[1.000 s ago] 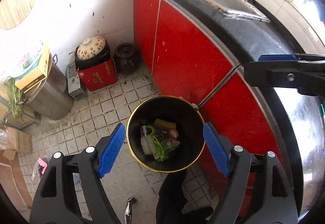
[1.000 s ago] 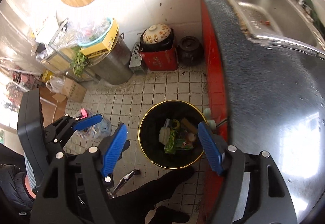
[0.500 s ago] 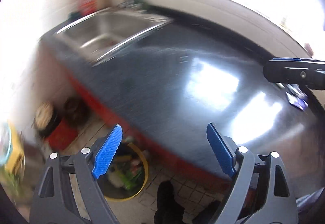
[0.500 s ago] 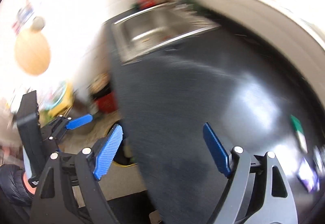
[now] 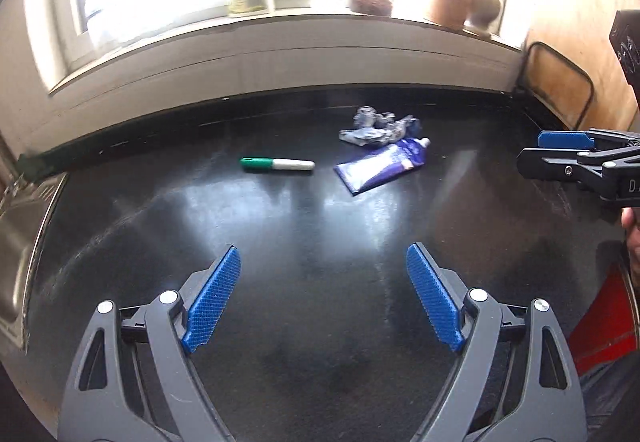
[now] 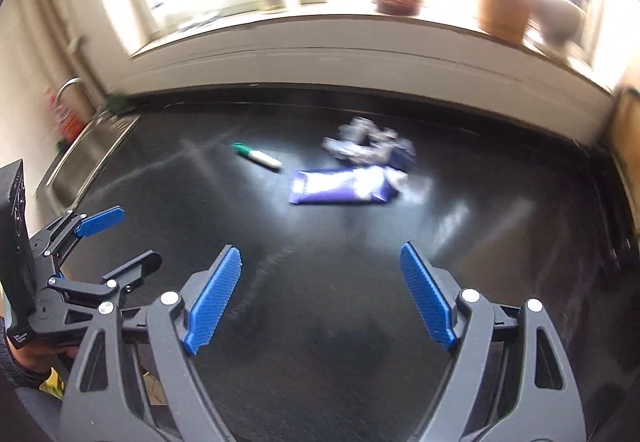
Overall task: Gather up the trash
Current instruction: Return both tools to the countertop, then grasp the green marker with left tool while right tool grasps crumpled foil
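Both wrist views look down over the shared dark counter toward the window.

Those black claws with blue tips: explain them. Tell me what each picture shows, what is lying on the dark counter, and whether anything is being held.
There is no robot here. A person holds a hand tool in each hand, each with two fingers padded in blue and a wide-angle camera looking forward along them.

One picture looks out over the left gripper; the right gripper enters at its right edge. The other looks out over the right gripper, with the left one at its lower left.

Both face a black countertop under a bright window. On it lie a green-capped marker, a purple tube and a crumpled wrapper just behind the tube. A steel sink sits at the counter's left end.

Nothing is held: both pairs of jaws stand open and empty, short of the items.
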The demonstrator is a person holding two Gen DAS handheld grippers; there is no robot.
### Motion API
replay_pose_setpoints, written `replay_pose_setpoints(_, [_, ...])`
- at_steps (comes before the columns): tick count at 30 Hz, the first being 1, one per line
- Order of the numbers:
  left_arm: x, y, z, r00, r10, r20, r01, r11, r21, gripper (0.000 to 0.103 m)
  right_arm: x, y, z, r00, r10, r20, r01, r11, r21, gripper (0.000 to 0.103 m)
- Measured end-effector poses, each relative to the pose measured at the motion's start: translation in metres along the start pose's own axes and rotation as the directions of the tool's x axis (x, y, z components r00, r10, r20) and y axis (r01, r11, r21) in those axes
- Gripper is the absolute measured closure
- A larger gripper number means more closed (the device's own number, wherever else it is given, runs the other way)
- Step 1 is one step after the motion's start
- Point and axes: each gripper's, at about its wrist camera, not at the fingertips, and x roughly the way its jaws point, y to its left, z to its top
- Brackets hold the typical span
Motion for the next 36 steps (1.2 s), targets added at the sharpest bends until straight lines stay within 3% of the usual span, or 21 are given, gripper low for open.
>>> replay_pose_setpoints(5, [0.009,-0.032,0.005,0.999,-0.047,-0.014,0.048,0.995,0.082,0.020,-0.011,-0.043,-0.026,0.999,-0.043,-0.005,0.044,0.995,0.090,0.024])
replay_pose_setpoints(19, [0.029,0.000,0.014,0.999,0.000,-0.042,0.004,0.995,0.099,0.020,0.015,-0.028,-0.008,0.999,-0.029,-0.025,0.031,0.997,0.069,0.024])
replay_pose_setpoints(26, [0.058,0.026,0.025,0.998,0.014,-0.055,-0.009,0.995,0.097,0.020,0.050,-0.024,0.021,0.999,-0.030,-0.046,0.032,0.998,0.056,0.024])
replay_pose_setpoints(36, [0.126,0.067,0.058,0.996,0.024,-0.088,-0.008,0.984,0.178,0.020,0.139,-0.039,0.095,0.992,-0.065,-0.107,0.060,0.997,-0.045,0.024])
